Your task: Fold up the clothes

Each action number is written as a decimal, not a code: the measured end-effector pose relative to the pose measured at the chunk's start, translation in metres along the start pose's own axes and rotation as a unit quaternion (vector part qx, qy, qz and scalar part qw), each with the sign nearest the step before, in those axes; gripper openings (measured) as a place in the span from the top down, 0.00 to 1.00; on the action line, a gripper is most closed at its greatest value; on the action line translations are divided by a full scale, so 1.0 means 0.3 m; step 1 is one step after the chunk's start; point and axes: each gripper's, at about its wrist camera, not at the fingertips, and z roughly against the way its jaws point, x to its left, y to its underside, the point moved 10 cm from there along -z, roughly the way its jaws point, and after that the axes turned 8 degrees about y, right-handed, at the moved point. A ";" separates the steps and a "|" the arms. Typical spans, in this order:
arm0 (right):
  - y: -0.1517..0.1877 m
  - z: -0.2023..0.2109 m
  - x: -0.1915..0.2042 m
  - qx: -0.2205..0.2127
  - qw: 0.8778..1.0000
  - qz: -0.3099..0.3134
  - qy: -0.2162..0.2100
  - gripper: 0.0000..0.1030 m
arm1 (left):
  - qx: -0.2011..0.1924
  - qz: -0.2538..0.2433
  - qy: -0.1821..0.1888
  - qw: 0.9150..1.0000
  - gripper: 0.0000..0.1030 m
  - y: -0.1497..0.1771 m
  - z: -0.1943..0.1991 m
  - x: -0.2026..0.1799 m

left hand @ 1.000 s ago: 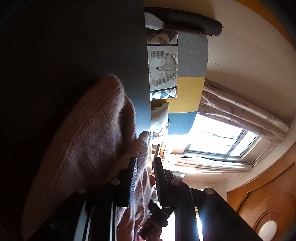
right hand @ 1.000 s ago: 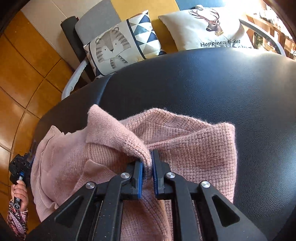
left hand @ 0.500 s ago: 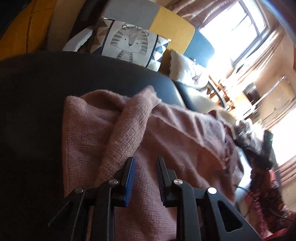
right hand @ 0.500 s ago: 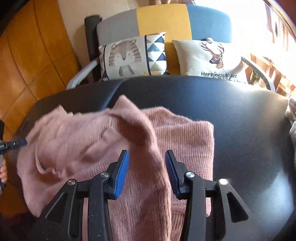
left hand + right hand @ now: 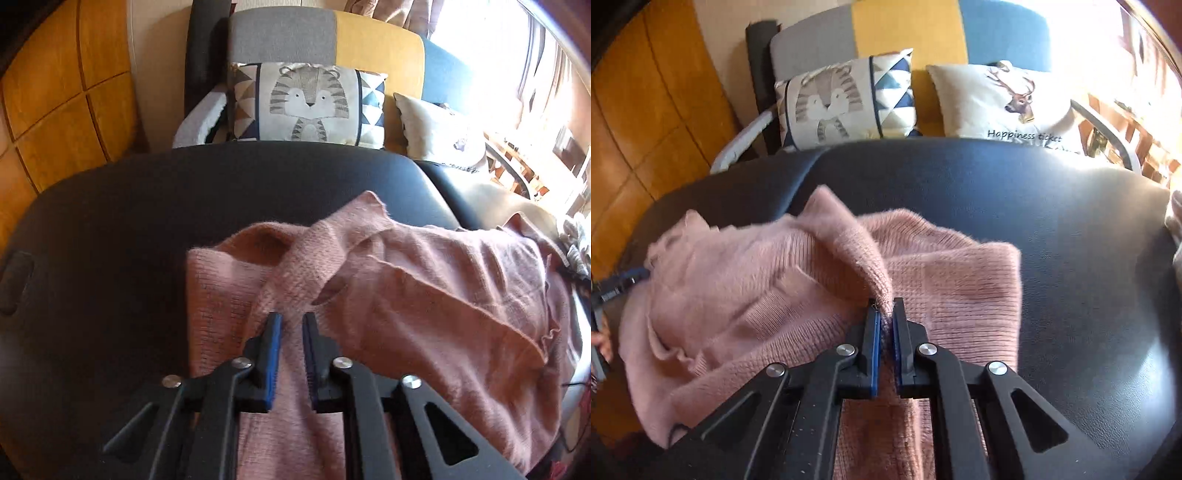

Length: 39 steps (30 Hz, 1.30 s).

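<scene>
The right gripper [image 5: 885, 314] is clamped on a raised ridge of the pink sweater [image 5: 768, 295]; knit fills the narrow gap between its blue pads. The left gripper [image 5: 291, 321] has its jaws nearly closed around another ridge of the same sweater [image 5: 424, 306], but whether its pads actually bite the cloth cannot be told from this view.

The sweater lies rumpled on the black padded surface [image 5: 1071, 229], partly doubled over, with one loose flap standing up between the two pinch points.

Judged step: carrying a gathered fold across the garment. To do it well, keep both pinch points level and moving together, hold the fabric just taut between them, and lay the ridge down flat rather than dropping it, so the flap does not bunch.

Edges: the sweater's left portion, in the right view, drapes past the surface's edge; draw it inward. Open black surface lies to the right of the sweater and beyond it.

Farther back, a tiger cushion [image 5: 308, 105] and a deer cushion [image 5: 1008, 99] rest on a sofa [image 5: 908, 26].
</scene>
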 end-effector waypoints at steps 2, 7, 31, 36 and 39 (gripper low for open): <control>-0.015 0.022 -0.045 -0.002 0.999 -0.038 -0.009 0.96 | -0.006 0.016 0.000 1.000 0.91 0.014 0.012 0.038; 0.057 -0.080 -0.165 0.062 0.988 -0.141 -0.033 0.95 | -0.005 0.098 0.047 0.994 0.90 0.043 -0.001 0.102; 0.007 0.107 -0.036 -0.052 0.999 -0.009 0.014 0.45 | 0.024 -0.151 -0.014 0.988 0.78 0.038 -0.086 -0.106; 0.042 0.115 -0.066 -0.062 0.998 -0.011 0.028 0.45 | 0.010 -0.165 -0.019 0.986 0.92 0.045 -0.079 -0.128; 0.061 0.085 -0.065 -0.049 0.999 -0.010 0.015 0.55 | 0.002 -0.128 0.022 0.992 0.95 0.014 -0.033 -0.142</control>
